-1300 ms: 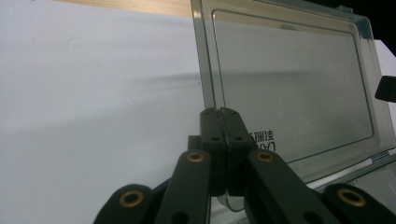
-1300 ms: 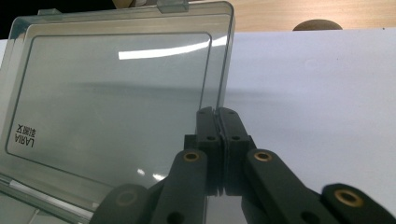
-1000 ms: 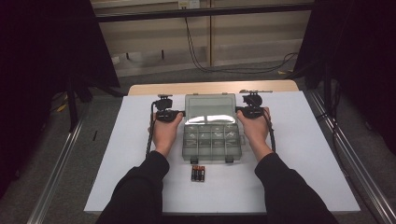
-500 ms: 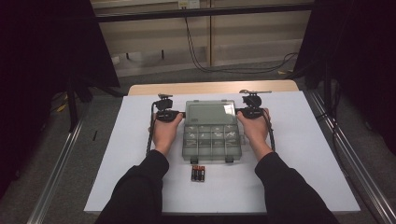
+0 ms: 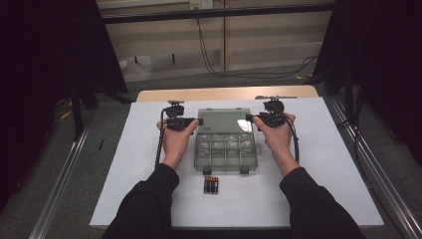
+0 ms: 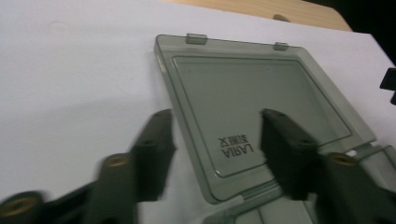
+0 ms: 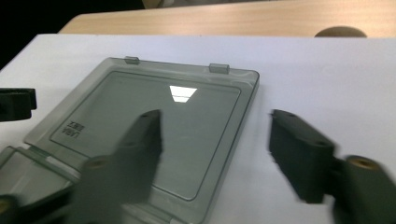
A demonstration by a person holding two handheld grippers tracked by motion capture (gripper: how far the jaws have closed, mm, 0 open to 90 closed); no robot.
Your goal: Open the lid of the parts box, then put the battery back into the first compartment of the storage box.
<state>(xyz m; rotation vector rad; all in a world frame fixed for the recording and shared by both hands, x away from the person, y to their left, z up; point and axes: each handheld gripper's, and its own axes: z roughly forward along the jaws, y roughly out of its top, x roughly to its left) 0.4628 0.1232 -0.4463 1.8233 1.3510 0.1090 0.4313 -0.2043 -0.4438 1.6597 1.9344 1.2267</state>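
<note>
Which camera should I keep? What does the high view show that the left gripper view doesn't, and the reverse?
High view: the batteries lying on the table in front of the box's two front latches. Left gripper view: the lettering on the lid, close enough to read as LARIA. Both: that clear lid folded open and lying flat on the white sheet.

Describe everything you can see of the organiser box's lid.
The lid is a flat rectangle of smoky, see-through plastic with a raised inner panel and the printed word LARIA. It lies fully open, flat on the white table sheet, hinged to the compartment tray. Two small latch tabs sit on its far edge. The jaws of the left gripper and the right gripper stand apart astride its side edges.
</note>
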